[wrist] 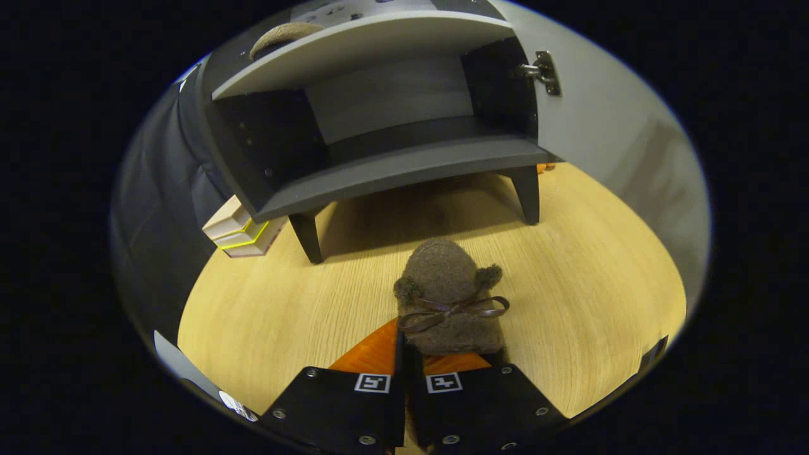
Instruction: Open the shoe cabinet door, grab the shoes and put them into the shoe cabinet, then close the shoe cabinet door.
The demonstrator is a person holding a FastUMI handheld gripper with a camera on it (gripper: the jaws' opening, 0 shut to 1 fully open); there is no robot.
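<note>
Brown felt shoe (449,297) before open cabinet (392,164)

Low forward view from the gripper toward the open cabinet

The fisheye camera rides just behind the gripper (406,354), whose fingers sit nearly together at a brown shoe (450,297). It looks along them and slightly down over the wooden tabletop (588,303), facing the shoe cabinet (392,126) fairly near beyond, seeing into its open compartment.

A light wood-grain desk (588,303) spreads across the scene. A small stack of books (239,232) (one with a bright yellow edge) lies at its far left corner. A dark padded wall (155,208) rises behind the books.
</note>
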